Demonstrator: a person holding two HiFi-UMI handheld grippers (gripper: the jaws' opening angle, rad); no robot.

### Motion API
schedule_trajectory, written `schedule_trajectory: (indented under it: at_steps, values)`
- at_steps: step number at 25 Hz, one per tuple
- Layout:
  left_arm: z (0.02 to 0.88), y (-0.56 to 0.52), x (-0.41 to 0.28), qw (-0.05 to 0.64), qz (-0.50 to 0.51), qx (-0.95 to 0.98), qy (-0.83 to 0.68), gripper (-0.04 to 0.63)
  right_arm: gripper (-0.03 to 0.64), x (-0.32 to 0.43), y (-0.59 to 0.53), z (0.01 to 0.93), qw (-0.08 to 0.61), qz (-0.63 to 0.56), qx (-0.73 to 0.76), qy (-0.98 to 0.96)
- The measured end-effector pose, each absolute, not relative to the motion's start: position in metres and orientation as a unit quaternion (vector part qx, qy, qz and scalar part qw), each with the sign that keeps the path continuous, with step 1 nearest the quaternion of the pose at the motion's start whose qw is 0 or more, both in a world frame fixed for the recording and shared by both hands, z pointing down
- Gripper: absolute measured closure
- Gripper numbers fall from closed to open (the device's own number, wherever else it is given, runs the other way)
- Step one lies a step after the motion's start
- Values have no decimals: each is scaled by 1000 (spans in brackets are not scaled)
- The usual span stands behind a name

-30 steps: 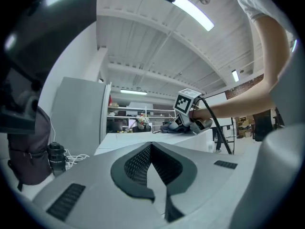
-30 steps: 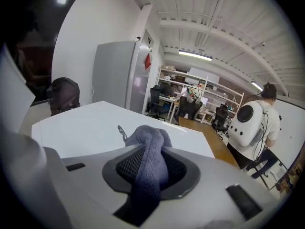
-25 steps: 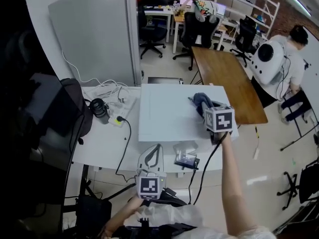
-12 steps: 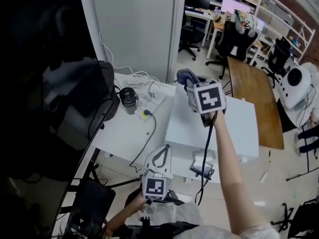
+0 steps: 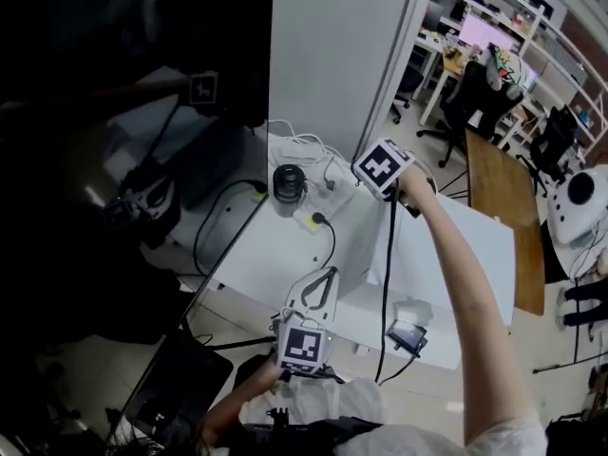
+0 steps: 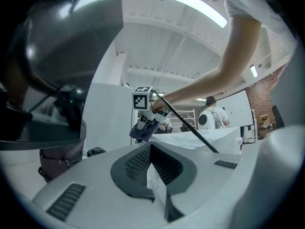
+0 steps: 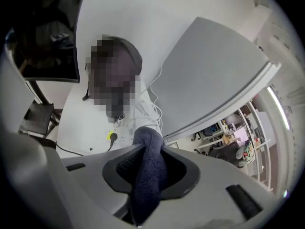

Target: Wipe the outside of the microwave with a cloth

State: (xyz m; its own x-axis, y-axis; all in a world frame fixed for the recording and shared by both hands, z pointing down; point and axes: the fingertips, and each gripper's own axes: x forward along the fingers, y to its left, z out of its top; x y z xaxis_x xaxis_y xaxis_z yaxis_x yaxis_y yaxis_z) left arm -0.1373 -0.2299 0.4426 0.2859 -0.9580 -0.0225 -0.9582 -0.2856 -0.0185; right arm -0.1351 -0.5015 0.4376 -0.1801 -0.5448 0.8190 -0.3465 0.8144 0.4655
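Note:
The white microwave (image 5: 458,255) stands on a white table (image 5: 256,255). My right gripper (image 5: 380,171) is at the microwave's far left corner and points steeply down, its marker cube on top. It is shut on a dark blue cloth (image 7: 148,175), which hangs bunched between its jaws. The cube hides the cloth in the head view. In the left gripper view the right gripper (image 6: 144,124) and the cloth (image 6: 142,131) show beyond the microwave's top (image 6: 205,138). My left gripper (image 5: 318,275) is held low in front of the table, level, its jaws together with nothing in them.
Left of the microwave lie a power strip (image 5: 321,218) with cables and a black cylinder (image 5: 288,186). A grey partition (image 5: 332,55) rises behind. Dark screens (image 5: 123,179) fill the left. A wooden table (image 5: 503,198) and office chairs stand far right.
My right gripper has carried the cloth from the right part of the microwave's top across to its far left corner, rolling as it went. The head view has swung left.

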Motion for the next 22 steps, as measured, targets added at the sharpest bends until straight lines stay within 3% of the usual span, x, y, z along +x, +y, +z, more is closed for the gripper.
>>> schedule_trajectory:
  at_steps: [4, 9, 22]
  values:
    - [451, -237, -146, 21, -4, -809, 588, 603, 512, -143, -511, 483, 676, -118, 214, -695]
    - [449, -238, -154, -10, 14, -801, 599, 603, 512, -136, -524, 529, 754, -117, 147, -630]
    - [451, -251, -163, -16, 6, -785, 620, 603, 514, -104, -508, 572, 851, -99, 63, -512]
